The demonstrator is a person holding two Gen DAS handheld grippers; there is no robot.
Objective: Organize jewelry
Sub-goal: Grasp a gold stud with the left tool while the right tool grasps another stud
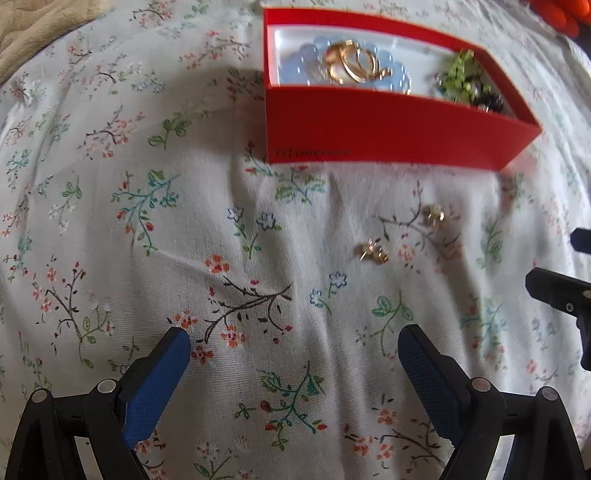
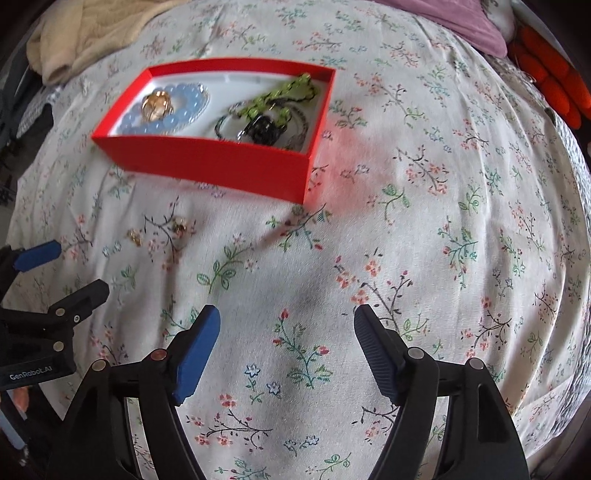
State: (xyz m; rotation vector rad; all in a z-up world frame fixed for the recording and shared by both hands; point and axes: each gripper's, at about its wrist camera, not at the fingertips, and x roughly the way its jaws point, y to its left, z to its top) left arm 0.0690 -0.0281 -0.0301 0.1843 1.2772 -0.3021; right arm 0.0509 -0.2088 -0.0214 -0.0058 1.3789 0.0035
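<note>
A red box (image 1: 369,125) (image 2: 207,162) sits on the floral bedsheet. It holds a pale blue bead bracelet (image 1: 306,62) (image 2: 184,107), gold rings (image 1: 354,62) (image 2: 157,105) and green and dark bead strings (image 1: 465,79) (image 2: 273,107). Two small gold earrings lie loose on the sheet in front of the box, one nearer (image 1: 371,251) (image 2: 135,236) and one farther (image 1: 433,215) (image 2: 180,224). My left gripper (image 1: 293,343) is open and empty, short of the earrings. My right gripper (image 2: 286,321) is open and empty, to the right of them.
The floral sheet (image 1: 221,221) (image 2: 443,221) covers the whole bed. A beige blanket (image 2: 74,33) lies at the far left, a purple cloth (image 2: 461,26) and an orange object (image 2: 554,85) at the far right. The left gripper's body (image 2: 44,314) shows at the right view's left edge.
</note>
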